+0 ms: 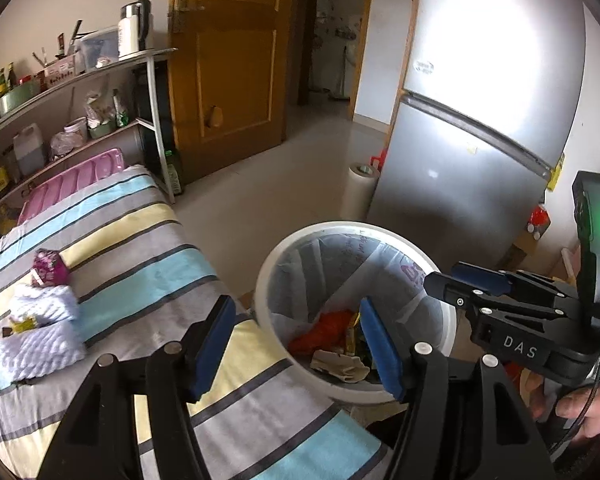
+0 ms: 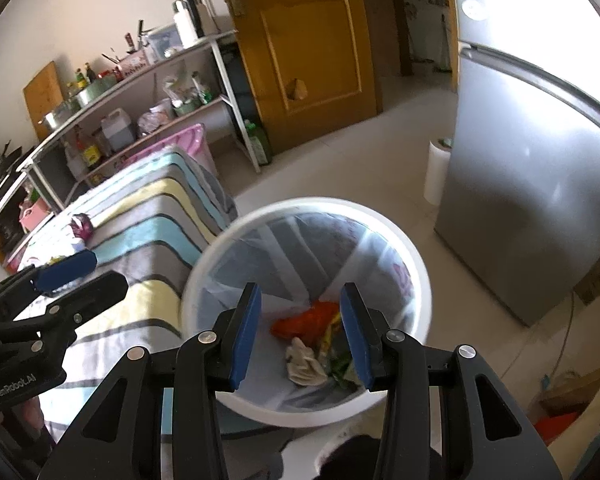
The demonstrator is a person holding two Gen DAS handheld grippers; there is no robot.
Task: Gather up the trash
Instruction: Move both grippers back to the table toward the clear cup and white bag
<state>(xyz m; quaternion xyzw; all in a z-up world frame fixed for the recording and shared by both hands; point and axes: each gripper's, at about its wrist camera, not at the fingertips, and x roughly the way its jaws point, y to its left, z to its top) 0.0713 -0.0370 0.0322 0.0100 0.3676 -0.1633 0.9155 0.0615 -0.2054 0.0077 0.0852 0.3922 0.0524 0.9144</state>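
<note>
**Currently: both jaws empty over the bin, more trash waiting on the table**

Presently my left gripper (image 1: 298,344) stands with its jaws well apart and nothing between the blue pads; my right gripper (image 2: 300,336) likewise stands apart and empty. Both point down toward the white trash bin (image 2: 396,216), which sits on the floor just beside the table corner. I judge that placement deliberate: the bin is close enough to the striped tablecloth (image 1: 148,264) that waste goes from table to bin with little travel.

Inside the bin's clear liner lie an orange wrapper (image 2: 308,320), a crumpled beige tissue (image 2: 304,366) and a yellow-green packet (image 2: 334,344). With open, empty jaws above them, I judge 1 drop-off complete and the next pick not yet begun.

The left wrist view shows what remains: a magenta snack packet (image 1: 48,268) and a small yellow scrap (image 1: 22,325) resting on folded white cloths (image 1: 40,324). In the right wrist view these are far off, and the scrap is partly masked by my left gripper's finger.

The right wrist view alone shows the bin's full rim and more floor beside the silver refrigerator (image 2: 540,208).
</note>
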